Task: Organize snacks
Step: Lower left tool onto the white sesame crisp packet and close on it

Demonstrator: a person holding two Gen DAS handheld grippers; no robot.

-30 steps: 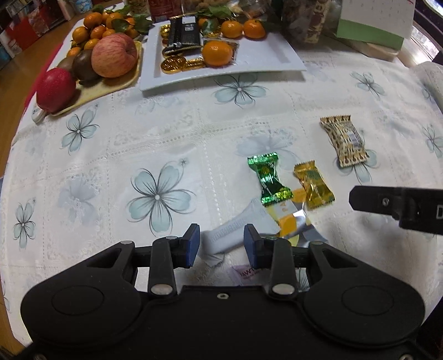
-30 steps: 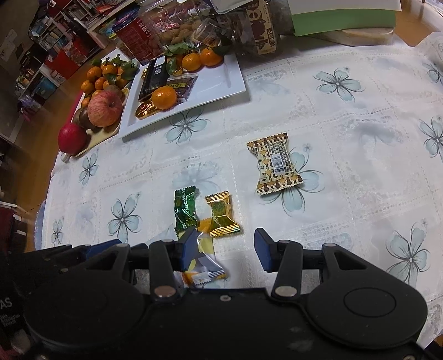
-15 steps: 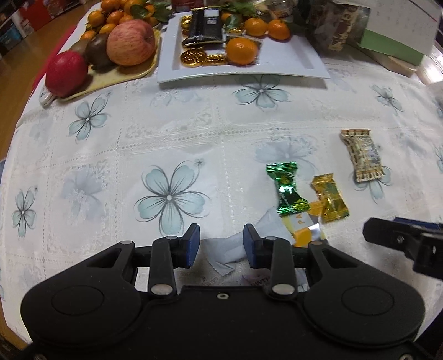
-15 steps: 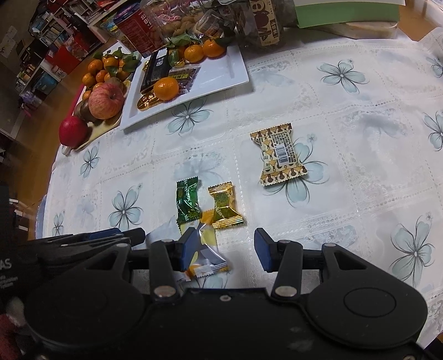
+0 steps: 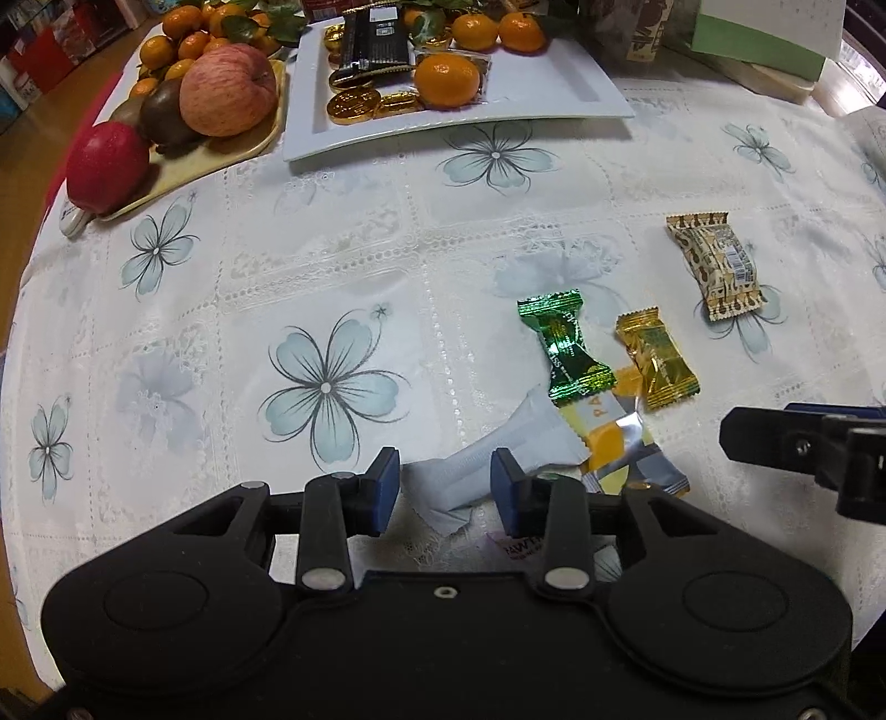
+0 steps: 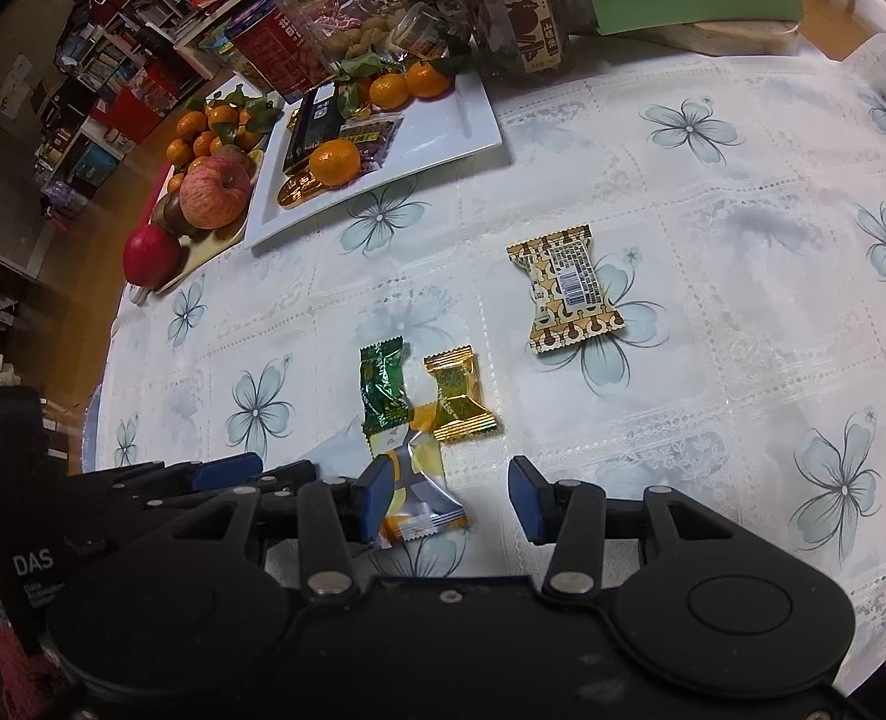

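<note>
A home, likely a living or dining room: round table under a lace floral tablecloth (image 5: 332, 266), fruit tray (image 5: 221, 160), white snack plate (image 6: 470, 133), wooden floor (image 6: 72, 260), cluttered shelves (image 6: 99, 83) behind.

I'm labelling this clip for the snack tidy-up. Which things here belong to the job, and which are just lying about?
Job:
white packet between the open left gripper jaws
green candy
gold candy
orange-silver packet
patterned packet
white tray

Lying about:
apple
green box

Dim warm light, fisheye-bowed edges
</note>
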